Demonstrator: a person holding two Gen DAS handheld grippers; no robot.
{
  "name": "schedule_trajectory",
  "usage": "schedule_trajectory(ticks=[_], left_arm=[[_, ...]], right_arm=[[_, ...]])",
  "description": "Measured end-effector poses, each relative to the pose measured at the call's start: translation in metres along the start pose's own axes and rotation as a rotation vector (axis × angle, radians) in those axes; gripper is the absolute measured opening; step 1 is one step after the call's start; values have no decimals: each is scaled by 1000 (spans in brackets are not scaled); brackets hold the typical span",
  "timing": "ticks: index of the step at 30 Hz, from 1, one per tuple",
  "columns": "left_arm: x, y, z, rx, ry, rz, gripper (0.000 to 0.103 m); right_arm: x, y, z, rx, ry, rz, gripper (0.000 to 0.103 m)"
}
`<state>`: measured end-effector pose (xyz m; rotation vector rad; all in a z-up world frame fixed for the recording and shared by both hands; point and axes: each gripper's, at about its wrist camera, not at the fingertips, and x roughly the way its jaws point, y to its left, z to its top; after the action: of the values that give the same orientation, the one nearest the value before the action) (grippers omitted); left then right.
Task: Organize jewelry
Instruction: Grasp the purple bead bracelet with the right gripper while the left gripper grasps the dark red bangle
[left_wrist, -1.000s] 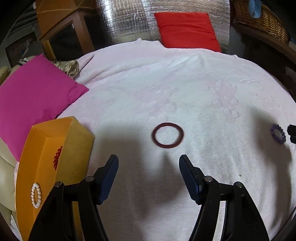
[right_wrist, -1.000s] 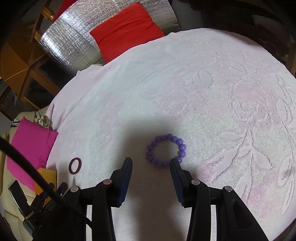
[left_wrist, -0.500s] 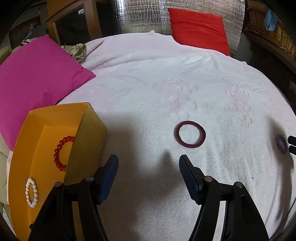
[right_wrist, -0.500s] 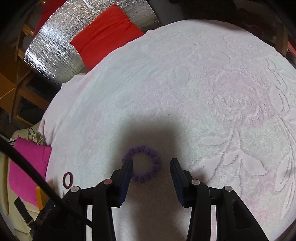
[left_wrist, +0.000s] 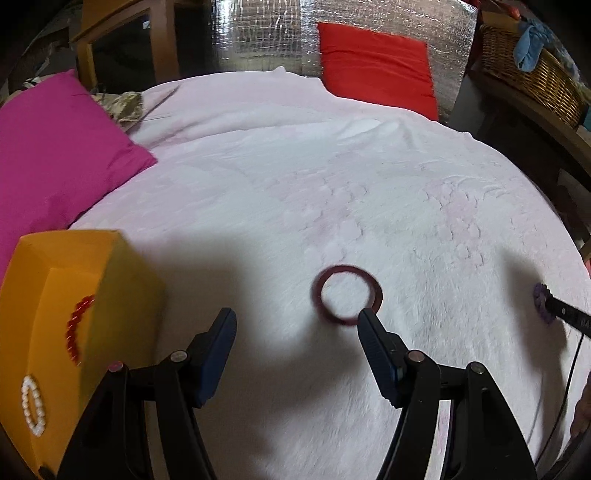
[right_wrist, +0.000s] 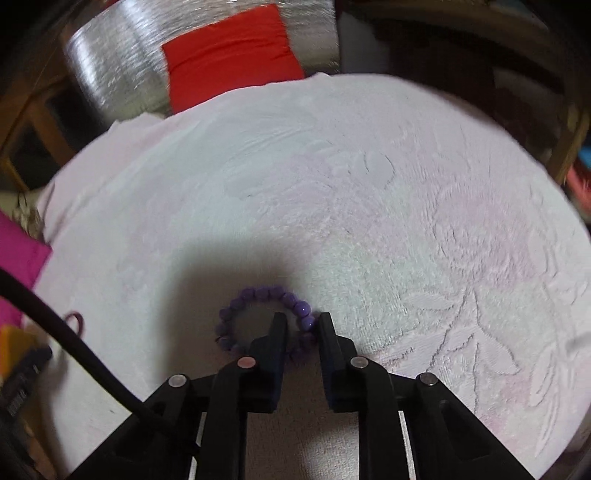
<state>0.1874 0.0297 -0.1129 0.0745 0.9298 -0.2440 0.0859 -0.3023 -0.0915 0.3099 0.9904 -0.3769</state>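
Observation:
A dark red bangle lies flat on the pink-white bedspread, just ahead of my open, empty left gripper; its right fingertip is at the bangle's near rim. An orange box at the left holds a red bead bracelet and a white bead bracelet. In the right wrist view my right gripper has closed on the right side of a purple bead bracelet lying on the bedspread. The purple bracelet also shows at the right edge of the left wrist view.
A magenta cushion lies at the left beyond the box. A red cushion leans on a silver foil panel at the far side. A wicker basket stands at the back right. A black cable crosses the right wrist view.
My right gripper has moved onto the purple bracelet and narrowed its jaws around its right side. My left gripper has swung about and now has the red bangle at its right fingertip.

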Motion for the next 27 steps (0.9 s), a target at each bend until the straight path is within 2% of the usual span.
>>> schedule_trajectory(ticks=[1,3,4,6,8,12,14,17,18,19,24,27], left_arm=[[5,0,2,0,2,-5,67],[17,1,4,-12,25,-26,52],[20,1,5,-16,18,-20,51],[21,-1,9,-2,-10,-19,38],[22,-4,11,7,-15,-50,32],[27,-17,9,73,-22,-39,31],[27,-24,8,104,-22,-59,29],[26,-30,5,122,-11,-65,18],[25,-30,5,123,-7,-74,12],[25,-30,4,123,5,-90,10],[19,-36,-5,133,41,-161,9],[14,-46,-12,180,56,-182,9]], right_arm=[[-1,2,-2,-11,-6,-3,18],[-3,5,-5,-19,-5,11,18],[-3,6,-5,-18,-2,20,18],[-4,8,-7,-22,3,34,18],[-4,9,-7,-28,3,30,17],[-4,7,-5,-7,9,41,18],[-3,7,-4,-9,8,39,18],[-3,8,-7,-11,7,33,18],[-3,9,-6,-9,9,32,18],[-2,10,-5,-5,11,32,18],[0,7,-1,11,22,42,18],[1,5,1,23,29,51,18]])
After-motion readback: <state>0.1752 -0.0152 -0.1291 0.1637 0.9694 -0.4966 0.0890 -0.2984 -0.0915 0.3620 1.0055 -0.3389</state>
